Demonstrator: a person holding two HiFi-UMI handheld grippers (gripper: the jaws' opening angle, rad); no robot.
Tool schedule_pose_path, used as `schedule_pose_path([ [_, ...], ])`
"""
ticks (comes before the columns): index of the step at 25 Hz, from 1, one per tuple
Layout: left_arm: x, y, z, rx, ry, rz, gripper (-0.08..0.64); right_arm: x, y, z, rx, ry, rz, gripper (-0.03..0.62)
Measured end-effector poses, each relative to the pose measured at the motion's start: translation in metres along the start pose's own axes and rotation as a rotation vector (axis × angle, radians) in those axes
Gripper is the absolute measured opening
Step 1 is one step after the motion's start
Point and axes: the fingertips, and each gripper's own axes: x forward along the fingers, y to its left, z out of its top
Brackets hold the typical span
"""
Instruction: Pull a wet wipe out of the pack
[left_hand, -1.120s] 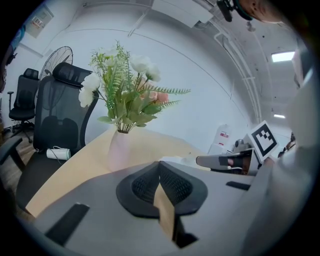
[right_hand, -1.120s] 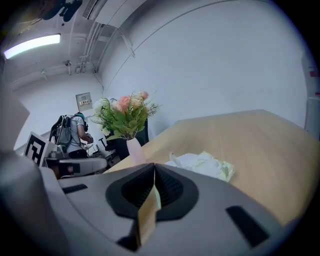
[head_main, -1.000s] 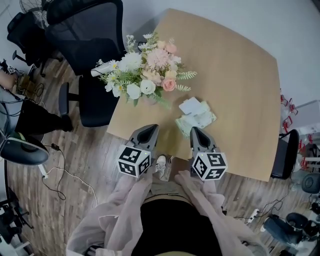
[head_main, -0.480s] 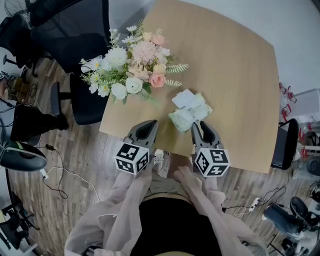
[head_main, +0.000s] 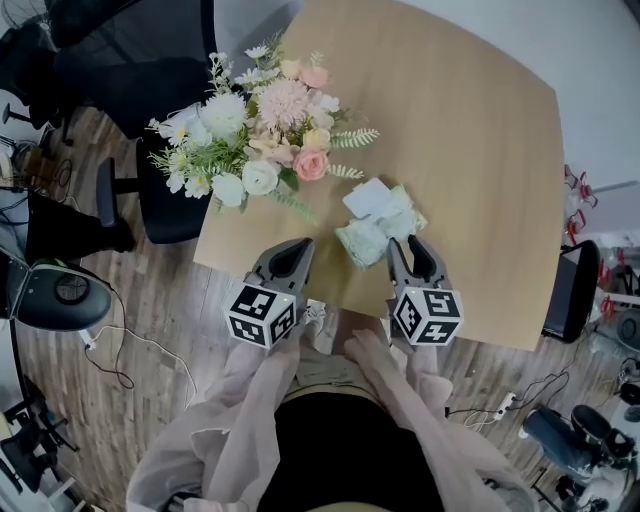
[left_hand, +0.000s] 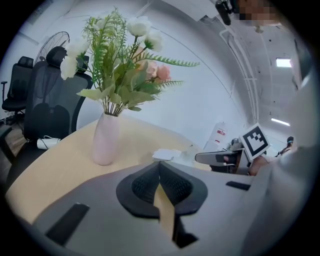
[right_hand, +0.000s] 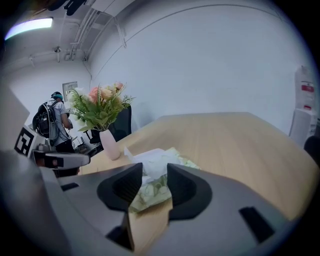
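The wet wipe pack (head_main: 385, 228), green-patterned with a white wipe (head_main: 366, 197) sticking up from its top, lies near the front edge of the wooden table (head_main: 470, 140). My right gripper (head_main: 413, 250) is at the pack's near right corner. Its jaws are opening, with a gap and nothing between them. In the right gripper view the pack (right_hand: 156, 192) and the white wipe (right_hand: 150, 160) sit just beyond the right gripper (right_hand: 154, 171). My left gripper (head_main: 292, 252) hovers over the table edge to the pack's left, with its jaws together at the tips (left_hand: 159, 165). The pack (left_hand: 167, 154) lies ahead of it.
A pink vase of artificial flowers (head_main: 265, 130) stands at the table's left, close behind the left gripper. A black office chair (head_main: 150, 90) is beside the table on the left. Cables and gear lie on the wooden floor (head_main: 150, 340). The table's far right is bare wood.
Both grippers have come forward over the table edge towards the pack. The right gripper's jaws have gone from shut to apart. The pack has not moved.
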Motion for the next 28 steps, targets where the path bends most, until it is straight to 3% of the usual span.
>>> schedule_pose_path([
  [10, 0.012, 0.003, -0.002, -0.011, 0.014, 0.012, 0.011, 0.017, -0.003, -0.001, -0.017, 0.036, 0.037, 0.165],
  [21, 0.016, 0.002, -0.001, -0.014, 0.017, 0.022, 0.011, 0.019, -0.002, -0.002, -0.037, 0.047, 0.038, 0.040],
  [28, 0.012, 0.002, -0.002, -0.007, 0.016, 0.018, 0.011, 0.017, 0.005, -0.003, -0.041, 0.040, 0.046, 0.026],
])
